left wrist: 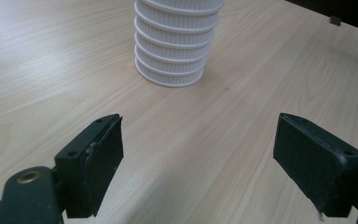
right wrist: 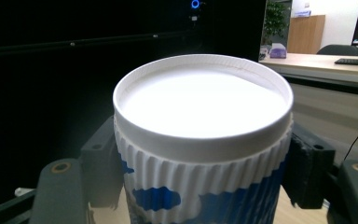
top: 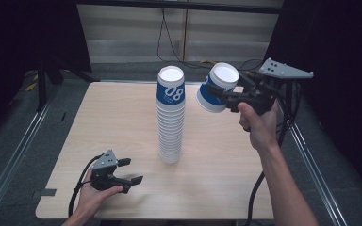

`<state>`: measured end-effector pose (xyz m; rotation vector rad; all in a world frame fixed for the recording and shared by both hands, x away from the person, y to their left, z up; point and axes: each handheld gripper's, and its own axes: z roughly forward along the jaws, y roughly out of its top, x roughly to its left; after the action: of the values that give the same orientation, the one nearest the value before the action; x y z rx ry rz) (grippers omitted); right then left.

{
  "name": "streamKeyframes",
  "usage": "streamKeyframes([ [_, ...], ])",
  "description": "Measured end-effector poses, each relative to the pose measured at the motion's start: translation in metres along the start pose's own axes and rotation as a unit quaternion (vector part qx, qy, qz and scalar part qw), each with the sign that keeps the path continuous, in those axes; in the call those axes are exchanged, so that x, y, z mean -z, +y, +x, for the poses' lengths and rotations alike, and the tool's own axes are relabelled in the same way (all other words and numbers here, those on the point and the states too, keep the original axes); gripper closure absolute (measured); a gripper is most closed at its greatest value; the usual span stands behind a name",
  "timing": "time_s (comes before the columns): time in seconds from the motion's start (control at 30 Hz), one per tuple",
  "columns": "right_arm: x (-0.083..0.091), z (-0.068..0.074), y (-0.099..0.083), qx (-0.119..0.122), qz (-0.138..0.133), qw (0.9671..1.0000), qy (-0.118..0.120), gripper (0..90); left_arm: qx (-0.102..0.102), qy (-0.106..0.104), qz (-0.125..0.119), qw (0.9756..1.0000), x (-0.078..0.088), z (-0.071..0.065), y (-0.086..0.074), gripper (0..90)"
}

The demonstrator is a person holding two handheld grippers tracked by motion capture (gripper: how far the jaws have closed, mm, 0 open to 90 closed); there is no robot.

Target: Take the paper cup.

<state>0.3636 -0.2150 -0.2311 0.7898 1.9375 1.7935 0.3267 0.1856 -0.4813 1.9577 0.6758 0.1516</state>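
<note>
A tall stack of upturned white ribbed paper cups [top: 170, 117] stands in the middle of the wooden table [top: 113, 122]; its top cup has a blue band with white print. In the air just right of the stack's top, my right gripper [top: 217, 94] is shut on a single blue-and-white cup [top: 217, 87], base up and tilted. In the right gripper view the cup [right wrist: 200, 140] sits between both pads. My left gripper [top: 131, 170] rests at the table's front left, open with nothing in it. The left gripper view has the stack's foot [left wrist: 175, 46] ahead of the wide-apart jaws.
Cables [top: 169, 42] trail over the floor behind the table. Dark curtains flank both sides. A metal rail [top: 14, 155] runs along the floor at the left. Bare tabletop lies around the stack.
</note>
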Motion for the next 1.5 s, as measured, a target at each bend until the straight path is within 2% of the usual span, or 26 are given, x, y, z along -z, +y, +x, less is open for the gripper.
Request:
streamKeyframes([
  [0.17,0.000,0.000,-0.017,-0.002,0.014,0.9999,0.008,27.9,-0.007,-0.002,0.002,1.0000,-0.001,-0.001,0.002,16.0],
  [0.23,-0.003,0.001,-0.031,-0.002,0.033,0.9993,0.015,27.8,-0.003,-0.013,0.003,0.9999,-0.003,-0.003,0.003,16.0],
  [0.27,-0.003,0.001,-0.031,-0.002,0.033,0.9993,0.015,27.8,-0.003,-0.013,0.003,0.9999,-0.003,-0.003,0.003,16.2],
  [0.33,-0.006,0.003,-0.044,-0.010,0.040,0.9988,0.026,27.9,0.008,-0.027,0.000,0.9996,-0.004,-0.003,0.004,16.9],
  [0.37,-0.007,0.004,-0.048,-0.011,0.046,0.9985,0.027,27.9,0.007,-0.027,-0.001,0.9996,-0.004,-0.004,0.005,17.0],
  [0.67,-0.019,0.015,-0.085,-0.021,0.082,0.9952,0.050,27.9,-0.007,-0.034,-0.007,0.9994,-0.003,-0.010,0.009,17.0],
  [0.7,-0.019,0.015,-0.085,-0.021,0.082,0.9952,0.050,27.9,-0.010,-0.034,-0.006,0.9993,-0.003,-0.011,0.010,17.0],
  [0.73,-0.022,0.017,-0.092,-0.022,0.092,0.9942,0.052,27.9,-0.008,-0.039,-0.007,0.9992,-0.003,-0.012,0.011,17.1],
  [0.8,-0.024,0.018,-0.099,-0.025,0.094,0.9934,0.060,28.0,-0.026,-0.038,-0.007,0.9989,-0.004,-0.017,0.016,17.1],
  [0.9,-0.028,0.021,-0.110,-0.034,0.103,0.9919,0.068,28.0,-0.032,-0.043,-0.010,0.9985,-0.005,-0.020,0.019,17.1],
  [1.07,-0.033,0.024,-0.125,-0.042,0.112,0.9896,0.079,28.0,-0.035,-0.054,-0.014,0.9978,-0.010,-0.023,0.025,17.1],
  [1.23,-0.037,0.027,-0.137,-0.042,0.124,0.9880,0.081,28.1,-0.043,-0.060,-0.008,0.9972,-0.012,-0.026,0.025,17.7],
  [1.4,-0.043,0.032,-0.149,-0.045,0.132,0.9857,0.094,28.2,-0.035,-0.068,-0.023,0.9968,-0.012,-0.026,0.031,18.2],
  [1.47,-0.045,0.035,-0.154,-0.042,0.136,0.9856,0.091,28.1,-0.036,-0.068,-0.029,0.9966,-0.012,-0.025,0.034,18.1],
  [1.5,-0.045,0.035,-0.154,-0.042,0.136,0.9856,0.091,28.1,-0.030,-0.069,-0.036,0.9965,-0.012,-0.025,0.035,18.1],
])
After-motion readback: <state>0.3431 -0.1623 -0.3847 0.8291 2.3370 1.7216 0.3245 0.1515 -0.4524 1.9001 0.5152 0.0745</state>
